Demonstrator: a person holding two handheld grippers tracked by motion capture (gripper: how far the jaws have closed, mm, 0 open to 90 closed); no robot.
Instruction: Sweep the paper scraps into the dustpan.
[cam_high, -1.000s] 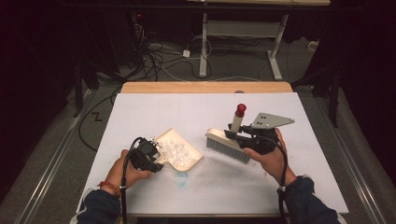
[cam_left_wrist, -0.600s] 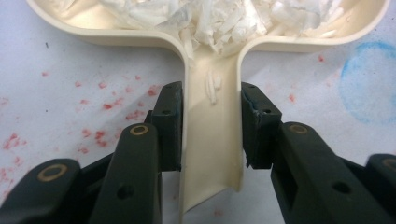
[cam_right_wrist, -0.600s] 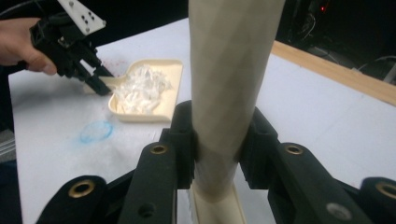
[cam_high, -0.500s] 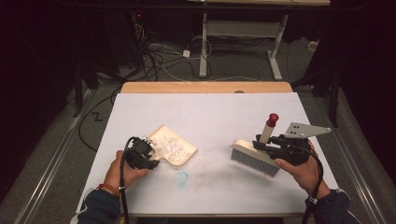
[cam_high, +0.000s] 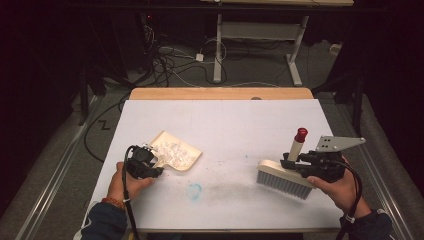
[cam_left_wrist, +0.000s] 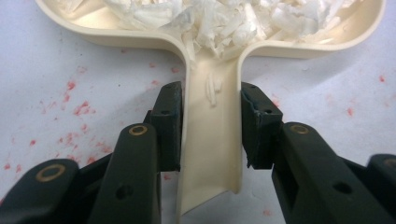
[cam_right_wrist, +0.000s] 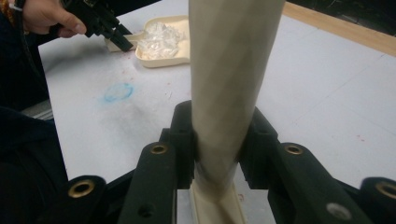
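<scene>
A cream dustpan (cam_high: 178, 153) holding white scraps (cam_left_wrist: 210, 18) lies at the left of the white table (cam_high: 225, 117). My left gripper (cam_high: 151, 163) is shut on the dustpan's handle (cam_left_wrist: 212, 140), a pad pressing each side. At the right, my right gripper (cam_high: 296, 163) is shut on the cream handle (cam_right_wrist: 229, 70) of a hand brush (cam_high: 282, 178). The brush's red-tipped handle stands tilted upward and its grey bristles rest on the table. The right gripper view also has the dustpan (cam_right_wrist: 163, 42) and the left gripper (cam_right_wrist: 114, 35) farther off.
A blue ring mark (cam_high: 195, 191) and a grey smudge lie on the table between the two tools. Red specks dot the surface around the dustpan handle. A wooden strip (cam_high: 220, 93) edges the far side of the table. Cables lie on the floor beyond.
My right gripper has carried the brush to the right, away from the dustpan, towards the table's right edge. The left gripper and dustpan have shifted slightly left.
</scene>
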